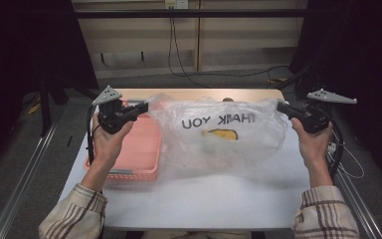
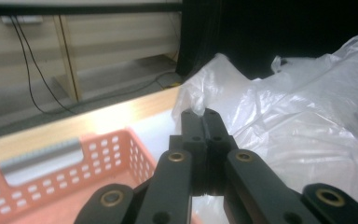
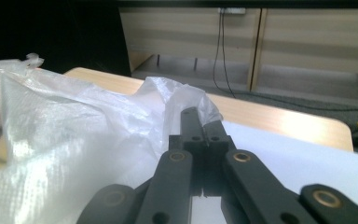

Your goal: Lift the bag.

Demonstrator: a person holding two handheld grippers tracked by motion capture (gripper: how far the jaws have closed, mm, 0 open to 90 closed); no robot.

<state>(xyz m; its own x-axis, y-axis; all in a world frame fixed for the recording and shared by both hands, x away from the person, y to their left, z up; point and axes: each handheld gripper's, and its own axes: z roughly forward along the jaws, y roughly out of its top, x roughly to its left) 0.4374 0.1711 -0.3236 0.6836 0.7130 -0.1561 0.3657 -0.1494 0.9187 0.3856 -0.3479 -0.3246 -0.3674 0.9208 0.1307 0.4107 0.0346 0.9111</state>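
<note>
Left gripper [image 1: 145,106] clamped on the left handle of the clear plastic "THANK YOU" bag [image 1: 219,137], jaws pinched together on the film. Right gripper [image 1: 280,105] likewise closed tight on the right handle. Bag stretched between the two above the white table [image 1: 204,199], its left edge overlapping the pink perforated basket [image 1: 139,149]. Something yellow [image 1: 221,134] inside the bag, too blurred to identify.

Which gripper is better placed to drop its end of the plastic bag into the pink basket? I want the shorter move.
Probably left: the left gripper, shut on the plastic bag, hangs over the pink basket; the right gripper holds the far end.
</note>
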